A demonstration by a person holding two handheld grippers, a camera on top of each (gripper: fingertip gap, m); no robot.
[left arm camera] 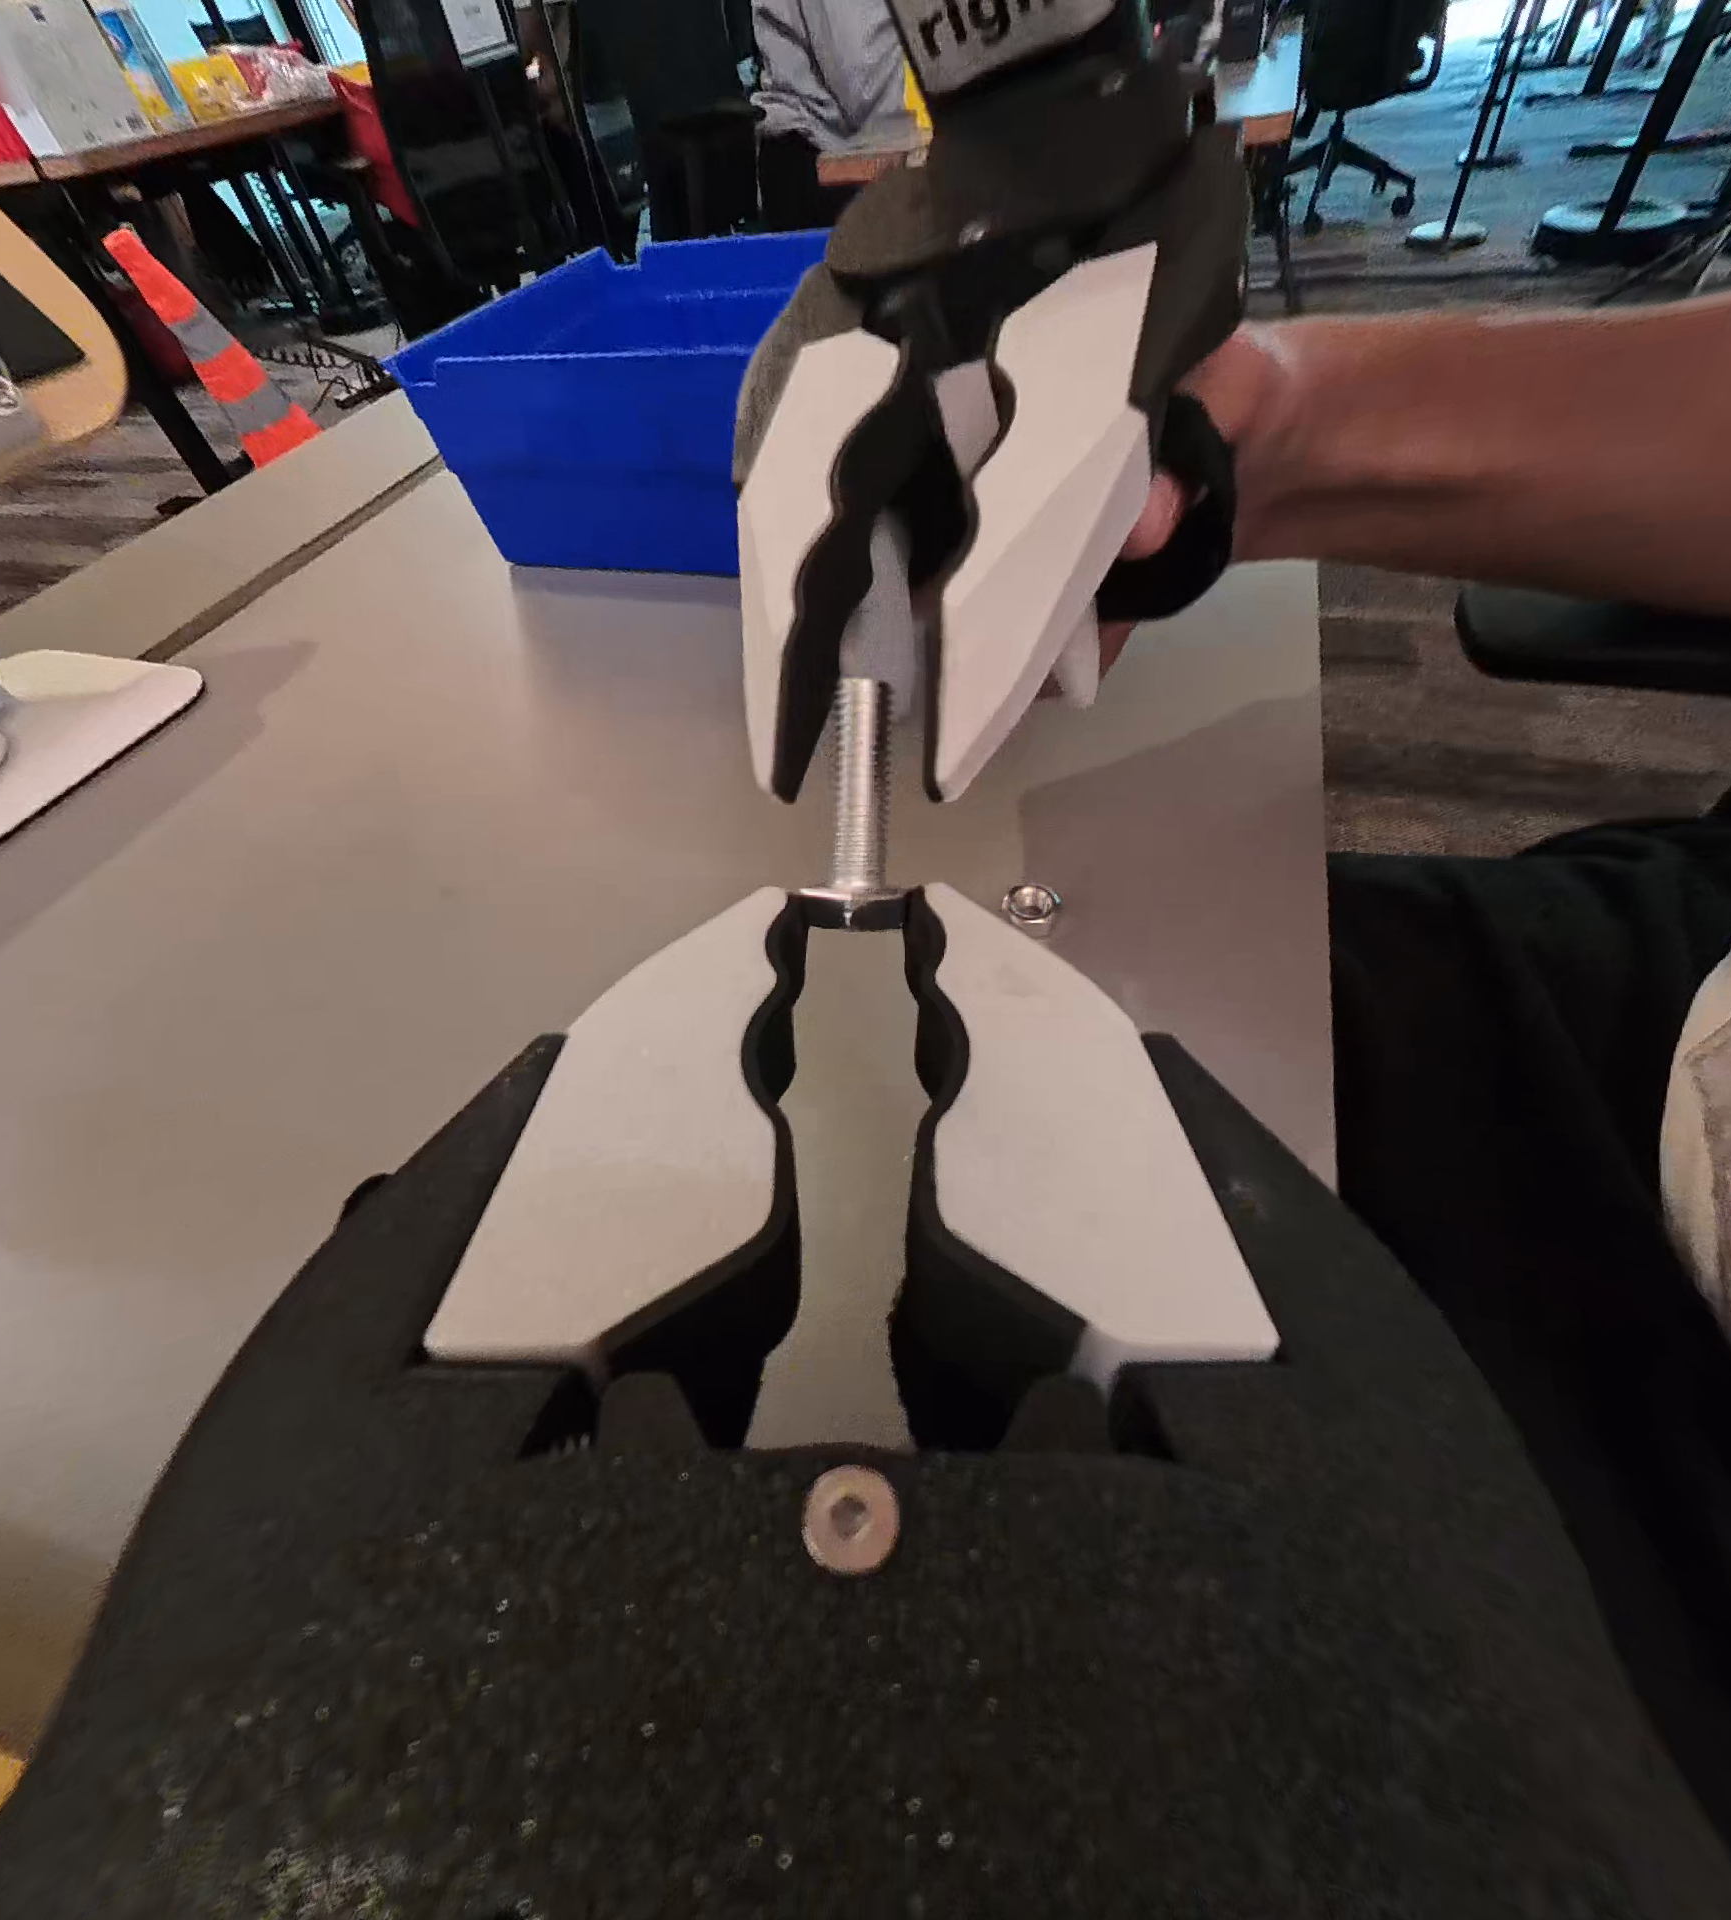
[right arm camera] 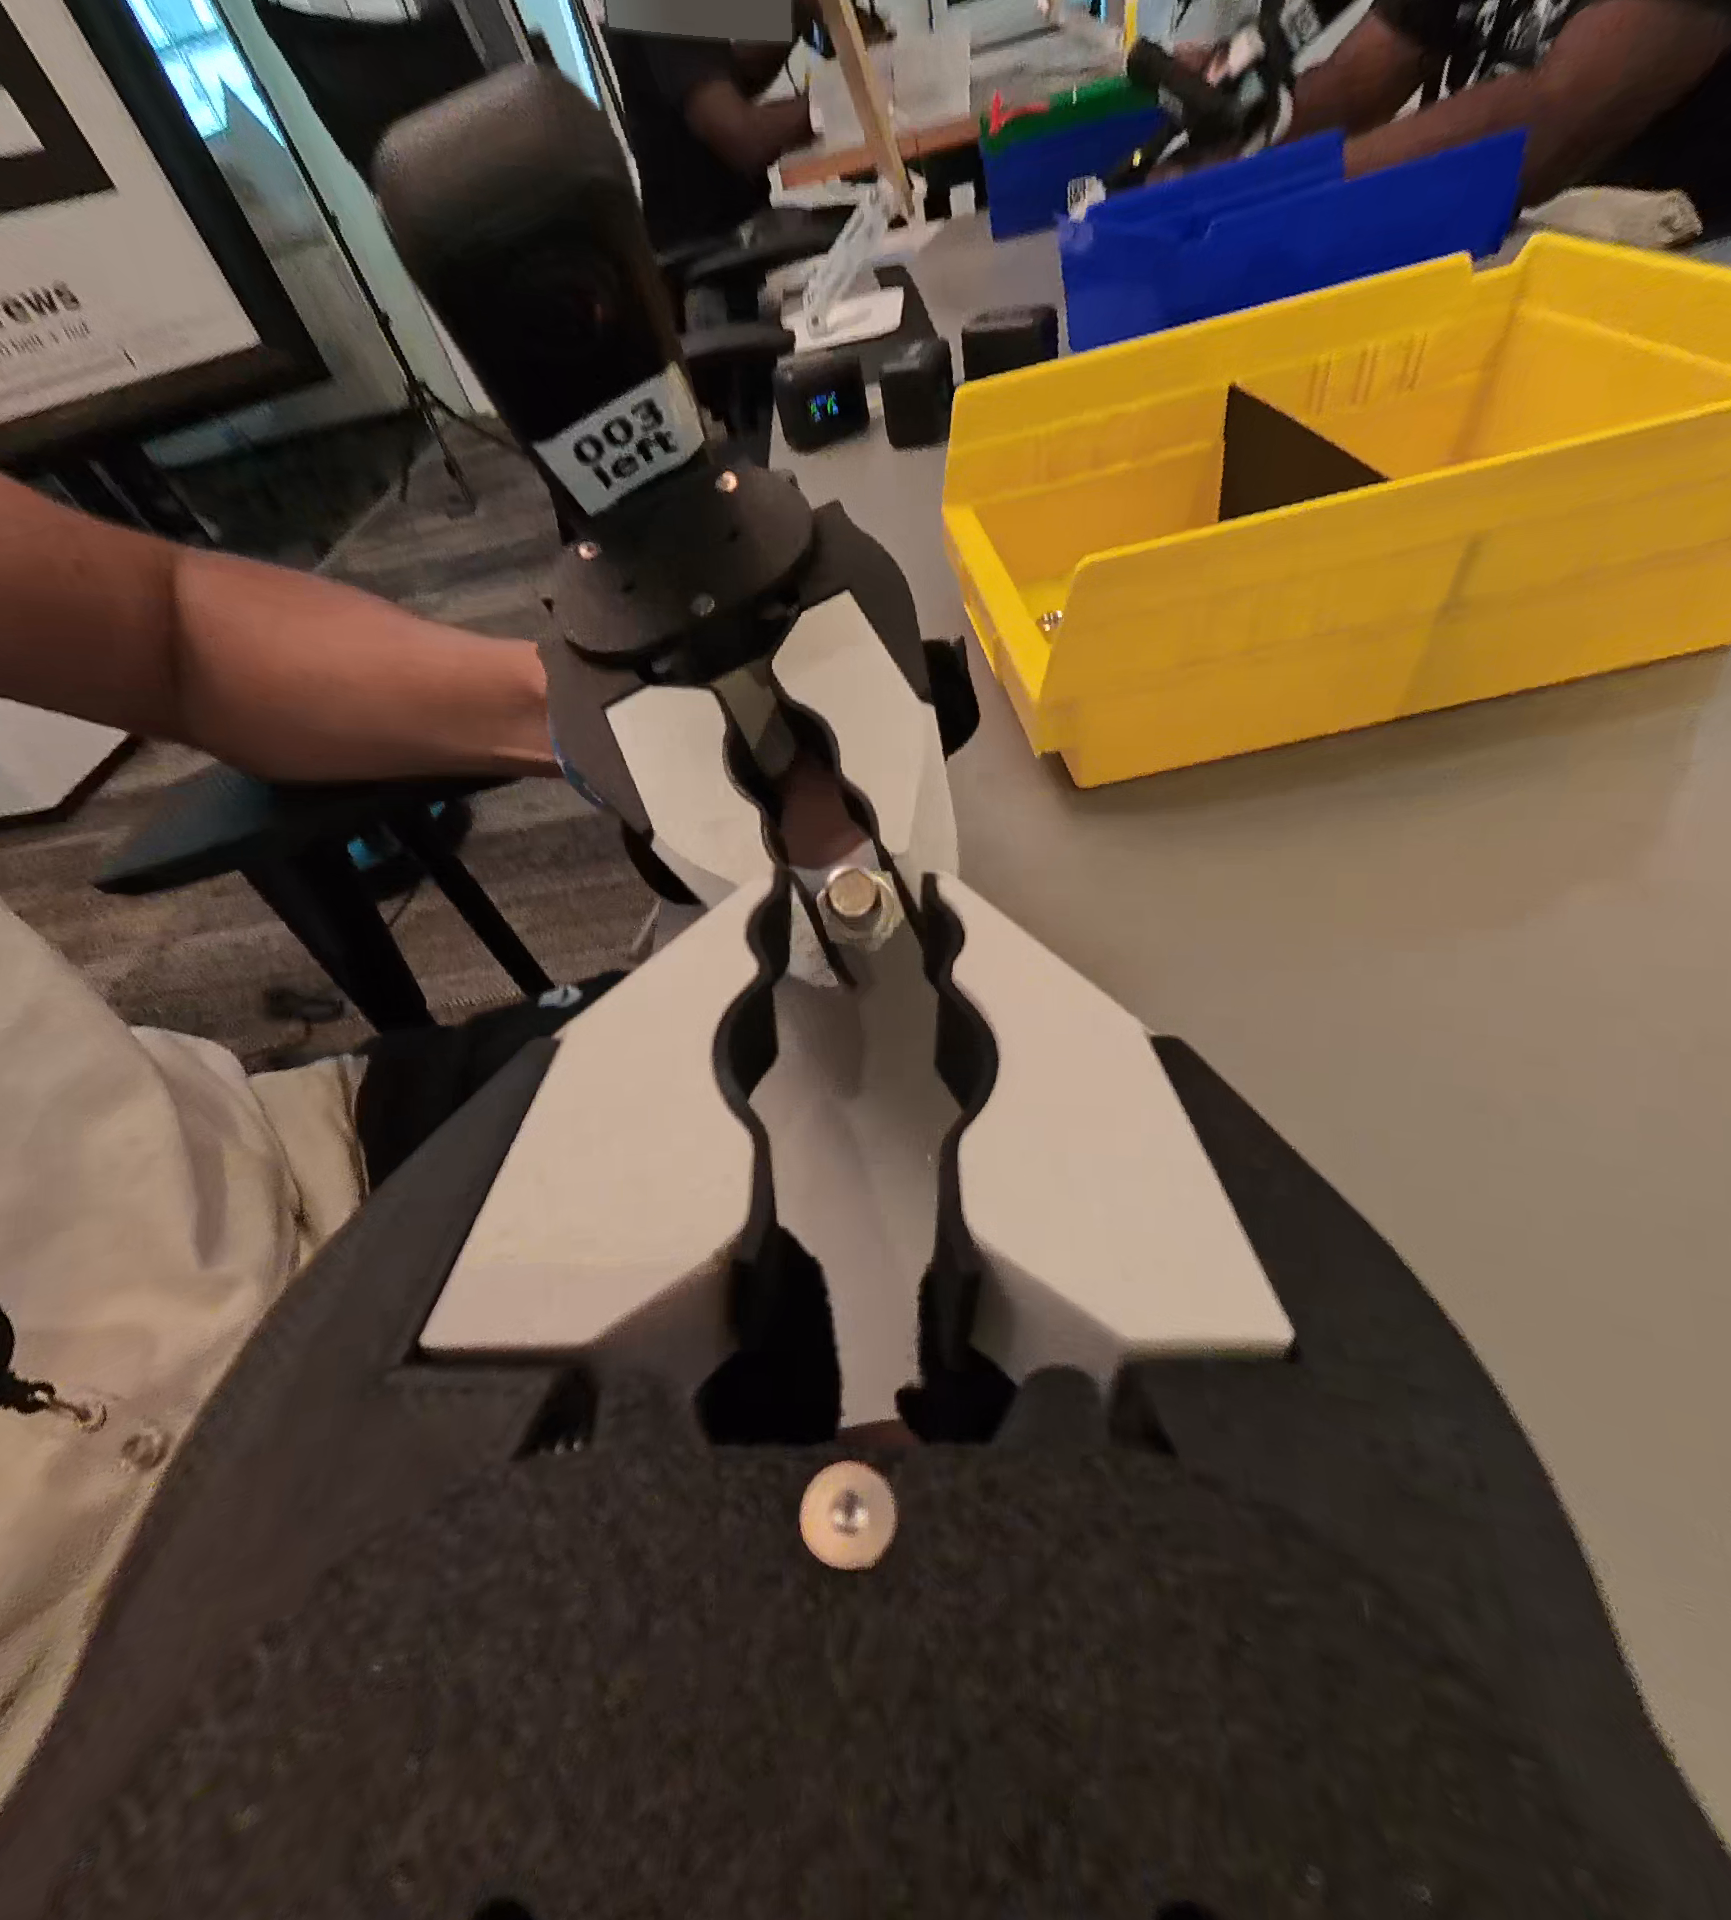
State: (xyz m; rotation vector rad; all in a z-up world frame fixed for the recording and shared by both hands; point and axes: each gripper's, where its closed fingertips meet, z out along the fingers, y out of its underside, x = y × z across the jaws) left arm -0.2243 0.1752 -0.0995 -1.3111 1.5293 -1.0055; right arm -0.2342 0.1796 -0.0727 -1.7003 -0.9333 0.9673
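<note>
My left gripper (left arm camera: pixel 853 906) is shut on the hex head of a silver bolt (left arm camera: pixel 859 800), holding it just above the grey table (left arm camera: pixel 321 935) with the threaded shank pointing up. My right gripper (left arm camera: pixel 861 795) comes down from above, open, with its two fingers straddling the top of the shank. In the right wrist view the bolt (right arm camera: pixel 850 896) is seen end-on between my right gripper's (right arm camera: pixel 850 883) fingertips, with the left gripper (right arm camera: pixel 856 940) behind it. A loose silver nut (left arm camera: pixel 1030 902) lies on the table just right of the bolt head.
A blue bin (left arm camera: pixel 612 416) stands on the table beyond the grippers. A yellow bin (right arm camera: pixel 1360 582) and another blue bin (right arm camera: pixel 1256 239) stand to the right in the right wrist view. A white stand (left arm camera: pixel 30 707) is at the left. People sit at the table's edges. Less than 4 cm separates the two grippers' tips.
</note>
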